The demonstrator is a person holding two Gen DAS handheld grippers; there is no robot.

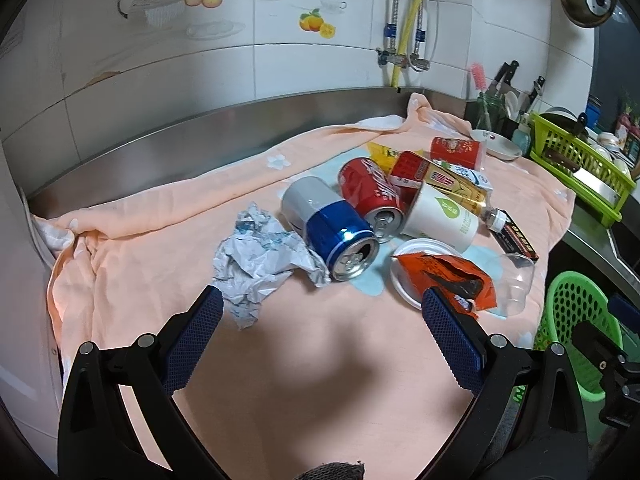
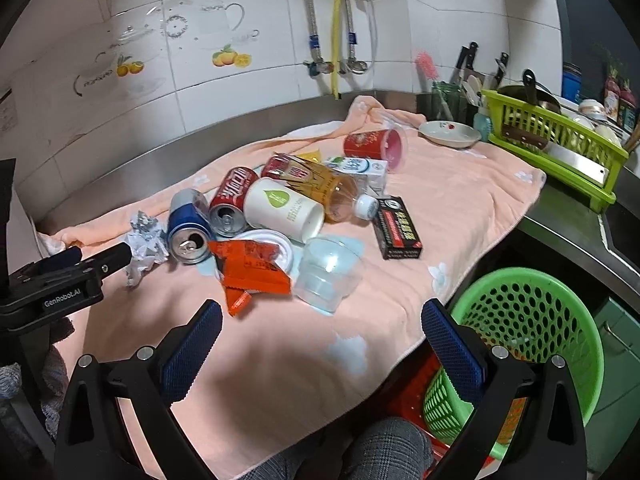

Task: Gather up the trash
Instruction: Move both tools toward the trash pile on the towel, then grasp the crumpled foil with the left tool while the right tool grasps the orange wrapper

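A heap of trash lies on a peach towel [image 1: 168, 264]: crumpled paper [image 1: 256, 264], a blue and silver can [image 1: 332, 228], a red cola can [image 1: 370, 192], a white paper cup [image 1: 442, 216], an orange wrapper [image 1: 444, 276] on a white lid, a clear plastic cup [image 2: 328, 272], a bottle [image 2: 332, 190] and a black box [image 2: 398, 228]. My left gripper [image 1: 322, 312] is open and empty, just short of the paper and blue can. My right gripper [image 2: 322, 320] is open and empty, near the wrapper and clear cup. The left gripper also shows in the right wrist view [image 2: 100, 258].
A green perforated basket [image 2: 532, 328] stands below the counter's right edge. A lime dish rack [image 2: 556, 140], a small plate [image 2: 450, 133] and a knife holder [image 2: 464, 92] stand at the back right. A steel backsplash and tiled wall bound the counter.
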